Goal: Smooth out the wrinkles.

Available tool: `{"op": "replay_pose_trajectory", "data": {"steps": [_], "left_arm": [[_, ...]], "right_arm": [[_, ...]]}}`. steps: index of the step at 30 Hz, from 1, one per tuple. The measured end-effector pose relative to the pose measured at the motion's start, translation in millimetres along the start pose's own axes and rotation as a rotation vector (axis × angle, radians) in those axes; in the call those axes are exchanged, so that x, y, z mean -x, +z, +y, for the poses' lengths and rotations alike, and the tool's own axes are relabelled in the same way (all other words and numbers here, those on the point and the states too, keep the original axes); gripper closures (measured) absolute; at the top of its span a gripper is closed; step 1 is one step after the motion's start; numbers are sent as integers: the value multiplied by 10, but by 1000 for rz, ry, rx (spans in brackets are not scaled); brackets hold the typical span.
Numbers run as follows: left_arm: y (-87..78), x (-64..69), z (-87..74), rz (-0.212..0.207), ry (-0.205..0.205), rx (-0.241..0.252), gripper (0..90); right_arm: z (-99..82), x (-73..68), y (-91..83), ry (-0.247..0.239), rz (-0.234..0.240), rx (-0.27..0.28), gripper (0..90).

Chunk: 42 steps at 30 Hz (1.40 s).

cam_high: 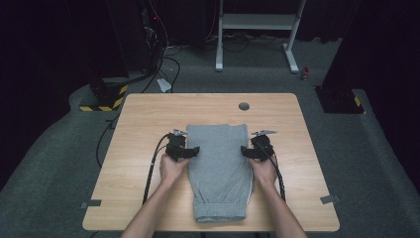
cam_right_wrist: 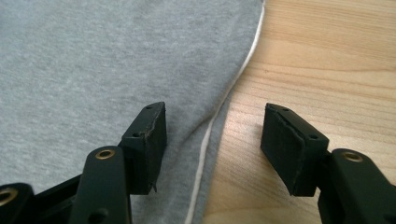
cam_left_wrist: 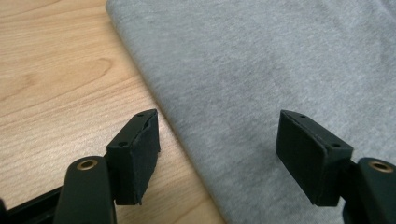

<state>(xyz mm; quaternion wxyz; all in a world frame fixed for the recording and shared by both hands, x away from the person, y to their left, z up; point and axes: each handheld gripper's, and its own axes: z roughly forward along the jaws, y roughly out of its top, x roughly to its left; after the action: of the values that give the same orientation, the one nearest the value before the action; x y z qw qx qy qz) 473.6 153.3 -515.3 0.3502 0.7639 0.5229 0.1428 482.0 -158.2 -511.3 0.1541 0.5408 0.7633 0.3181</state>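
A folded pair of grey sweatpants (cam_high: 218,168) lies flat on the wooden table (cam_high: 148,114), cuffed end near the front edge. My left gripper (cam_high: 194,151) sits at the garment's left edge, jaws open. In the left gripper view the grey fabric (cam_left_wrist: 261,70) passes under the left gripper (cam_left_wrist: 217,147); nothing is pinched. My right gripper (cam_high: 244,151) is at the garment's right edge, also open. In the right gripper view the right gripper (cam_right_wrist: 212,140) straddles the white-piped seam (cam_right_wrist: 219,112), with bare wood under one jaw.
A grey round cable cap (cam_high: 243,106) is set into the table behind the garment. Black cables trail from both grippers toward the front edge. Beyond the table stand a white desk frame (cam_high: 257,29) and yellow-black striped blocks (cam_high: 106,96).
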Motion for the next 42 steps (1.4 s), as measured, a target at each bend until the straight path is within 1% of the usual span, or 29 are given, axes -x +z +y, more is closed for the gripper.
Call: {"op": "replay_pose_trajectory", "data": {"steps": [3,4,6,7,8,9,11,12,14,15,19,20,21,22,24,26,28,31,34,37,39,41,42], "left_arm": [[35,40,53,-1,14,-22,285],[55,53,61,-2,10,-14,285],[80,77,74,13,17,-10,290],[87,87,80,23,32,-14,291],[102,112,90,37,49,-19,291],[110,131,94,44,57,-24,292],[135,172,108,70,93,-30,305],[146,185,115,73,98,-29,310],[156,191,138,69,101,-35,335],[158,191,142,69,102,-34,348],[159,190,143,62,111,-23,426],[161,190,145,53,113,-17,457],[163,191,146,51,111,-14,498],[166,192,148,54,112,-12,517],[170,200,158,50,115,-14,558],[170,209,168,44,121,-23,598],[172,217,180,28,119,-30,652],[175,218,183,0,114,-32,737],[180,198,205,-24,102,-45,769],[183,162,237,-49,79,-64,789],[180,128,240,-76,46,-70,796],[177,71,241,-116,4,-79,801],[173,37,240,-146,-24,-77,802]], "right_arm": [[1,-24,15,-6,-13,5,409],[7,-28,21,-18,-17,4,408],[55,-49,34,-29,-19,-26,418],[85,-59,47,-42,-20,-39,427],[91,-61,57,-49,-14,-37,427],[95,-57,68,-54,-15,-31,425],[119,-67,75,-59,-19,-46,433],[135,-82,83,-71,-21,-54,441],[164,-119,100,-103,-34,-71,478],[179,-133,107,-110,-31,-75,507],[181,-137,116,-119,-20,-64,581],[182,-137,120,-134,-16,-59,598],[183,-136,120,-141,-10,-60,609],[183,-130,121,-145,-7,-57,616],[183,-124,119,-144,-5,-58,640],[183,-121,119,-149,5,-57,686],[183,-127,119,-156,19,-58,736],[183,-140,117,-153,28,-63,771],[184,-141,117,-148,32,-64,791],[185,-116,113,-143,51,-67,810],[184,-101,110,-124,66,-69,822],[183,-79,100,-113,84,-74,829],[181,-68,91,-107,90,-76,832]]}}
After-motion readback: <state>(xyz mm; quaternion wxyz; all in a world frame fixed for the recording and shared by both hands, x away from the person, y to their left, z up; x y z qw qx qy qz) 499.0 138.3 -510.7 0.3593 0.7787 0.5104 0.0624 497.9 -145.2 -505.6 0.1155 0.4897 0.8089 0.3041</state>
